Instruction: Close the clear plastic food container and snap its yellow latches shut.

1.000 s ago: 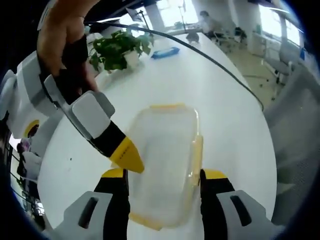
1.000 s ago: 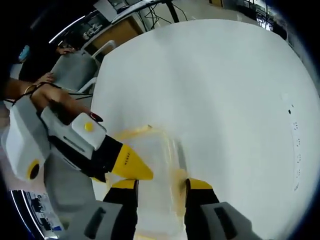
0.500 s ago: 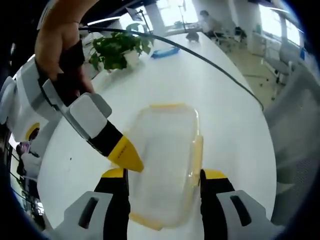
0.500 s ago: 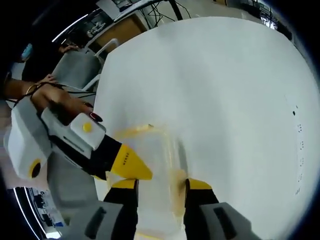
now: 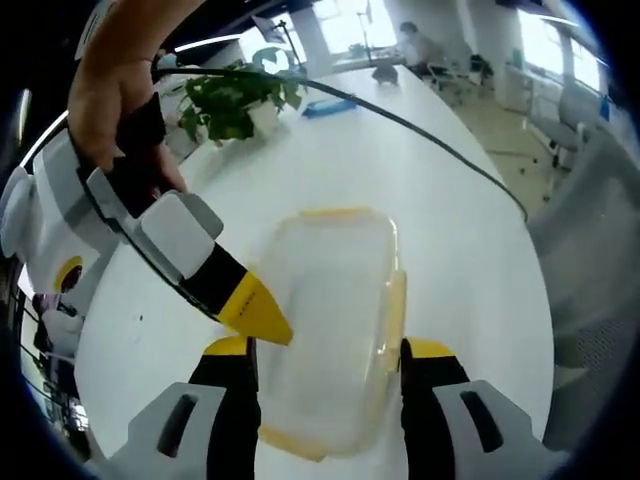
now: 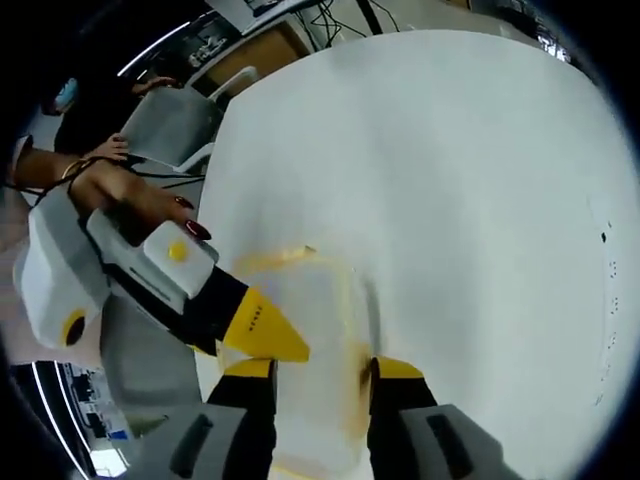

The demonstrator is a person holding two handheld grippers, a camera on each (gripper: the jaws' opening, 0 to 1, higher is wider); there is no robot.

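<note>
The clear plastic container (image 5: 330,300) with yellow latches lies on the white table (image 5: 450,210), its lid on. My left gripper (image 5: 328,350) is open, and its jaws straddle the container's near end, one on each long side. A yellow side latch (image 5: 395,310) lies just ahead of its right jaw. My right gripper (image 5: 255,310), held in a hand, comes in from the left and rests its yellow tip on the container's left edge. In the right gripper view the container (image 6: 310,330) lies between the parted jaws of my right gripper (image 6: 324,368), and the left gripper (image 6: 262,330) reaches in beside it.
A potted plant (image 5: 235,100) and a blue object (image 5: 330,105) stand at the far end of the table. A black cable (image 5: 420,125) runs across it. Grey chairs (image 6: 175,125) and a person's hand (image 6: 120,190) are beyond the table edge.
Both grippers stay on the container, which has not moved. The right gripper view has tilted slightly.
</note>
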